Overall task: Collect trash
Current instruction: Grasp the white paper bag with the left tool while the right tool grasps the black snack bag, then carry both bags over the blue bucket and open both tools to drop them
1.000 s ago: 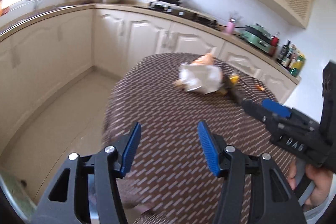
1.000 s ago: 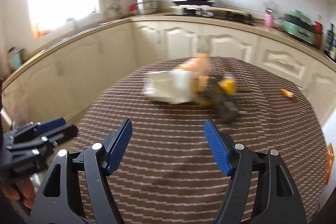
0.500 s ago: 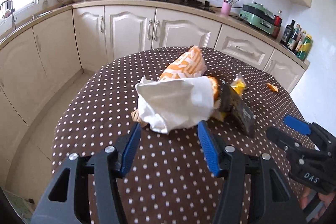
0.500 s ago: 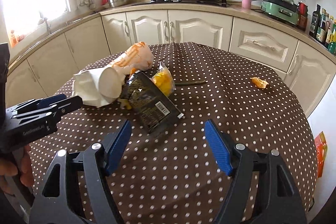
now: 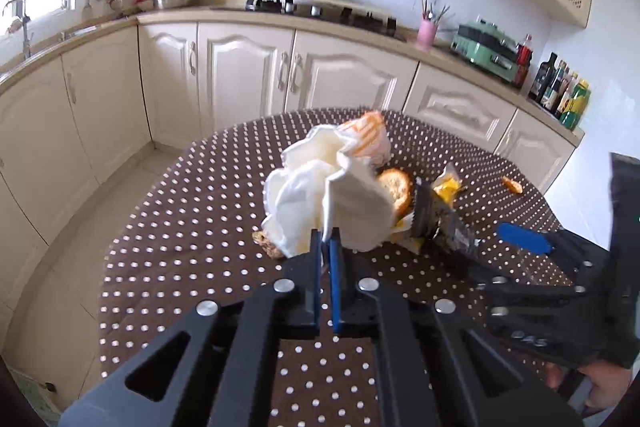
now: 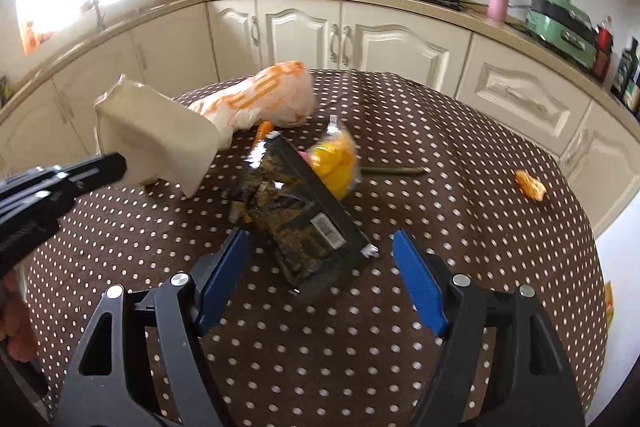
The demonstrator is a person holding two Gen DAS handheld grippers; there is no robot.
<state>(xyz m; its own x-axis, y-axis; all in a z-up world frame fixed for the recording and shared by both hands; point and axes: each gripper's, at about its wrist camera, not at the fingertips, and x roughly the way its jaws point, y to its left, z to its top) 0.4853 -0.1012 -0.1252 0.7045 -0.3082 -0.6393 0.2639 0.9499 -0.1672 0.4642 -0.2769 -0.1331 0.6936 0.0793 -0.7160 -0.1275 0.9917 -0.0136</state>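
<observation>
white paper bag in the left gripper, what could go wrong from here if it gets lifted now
1. The left gripper pinches only a thin fold at the edge of the white paper bag, so the paper may tear or slip out.
2. The bag lies against the orange-striped bag and the biscuit; lifting could drag or scatter them across the table.
3. The open right gripper straddles the black wrapper; the flat foil may slide instead of being caught.
</observation>
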